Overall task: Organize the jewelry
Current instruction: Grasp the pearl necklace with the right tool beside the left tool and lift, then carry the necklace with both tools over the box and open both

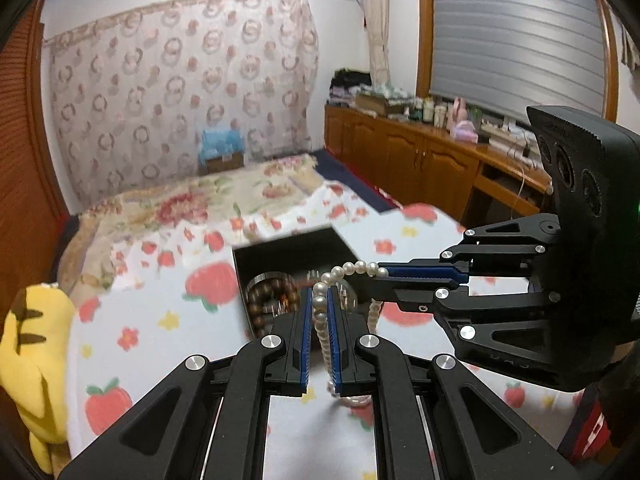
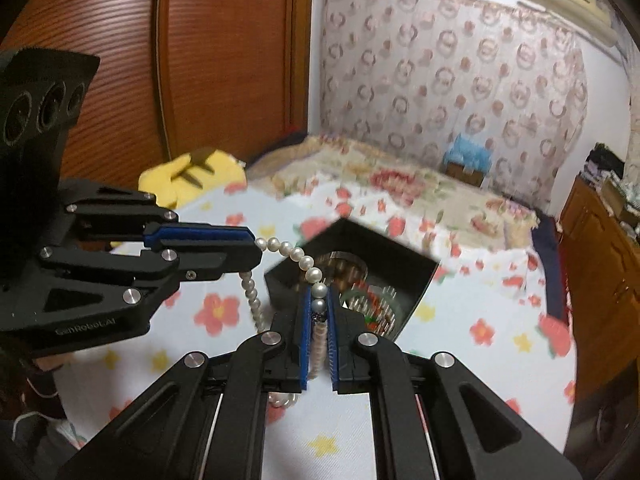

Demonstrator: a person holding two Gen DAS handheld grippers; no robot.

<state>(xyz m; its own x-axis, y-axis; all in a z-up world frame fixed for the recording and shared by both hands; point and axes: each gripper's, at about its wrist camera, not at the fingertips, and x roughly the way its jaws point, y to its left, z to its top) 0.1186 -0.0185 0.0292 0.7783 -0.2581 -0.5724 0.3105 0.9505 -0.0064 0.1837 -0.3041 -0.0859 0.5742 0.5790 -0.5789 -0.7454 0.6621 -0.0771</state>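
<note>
**Pearls held taut above the box**

Clearly the pearl necklace [image 1: 320,300] is the piece being handled: it hangs in the air above the open black jewelry box [image 1: 292,248], stretched in a short arc between the two tools, with the rest of the strand drooping below each of them. The left gripper [image 1: 319,320] has its blue fingers [image 1: 306,320] closed on the beads, and the right gripper [image 1: 384,274] is likewise clamped on the strand just beside it, its fingers nearly together. Gripping at two points probably keeps the strand from swinging or tangling, so it can be lowered neatly. Inside the box lie a brown bead bracelet [image 1: 272,296] and other pieces too blurred to name. The box rests on a strawberry-print bedspread [image 1: 160,320], with a yellow plush toy [image 1: 32,344] at the bed's edge.
</note>
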